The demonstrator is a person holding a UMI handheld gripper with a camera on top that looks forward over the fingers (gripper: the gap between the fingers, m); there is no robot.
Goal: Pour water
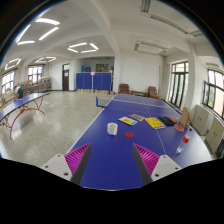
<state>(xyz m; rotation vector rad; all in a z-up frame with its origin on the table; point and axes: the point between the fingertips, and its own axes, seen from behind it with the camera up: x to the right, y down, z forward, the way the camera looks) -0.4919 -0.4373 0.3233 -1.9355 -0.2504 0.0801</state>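
Observation:
My gripper (pixel 112 160) hangs open above the near end of a blue table (pixel 110 150), and nothing sits between its pink pads (pixel 77 158). A small white cup (pixel 112 128) stands upright on the table just beyond the fingers. Further right, near the table's edge, stands a dark reddish bottle-like thing (pixel 184 119); I cannot make out its details. Two small red objects (pixel 129 134) (pixel 160 143) lie flat on the table, one right of the cup and one beyond the right finger.
A yellow book (pixel 155 122) and papers (pixel 130 120) lie further back on the table. Another blue table-tennis table (pixel 25 103) stands at the left of the hall. Blue barriers (pixel 95 80) line the far wall, and a radiator (pixel 203 118) is at the right.

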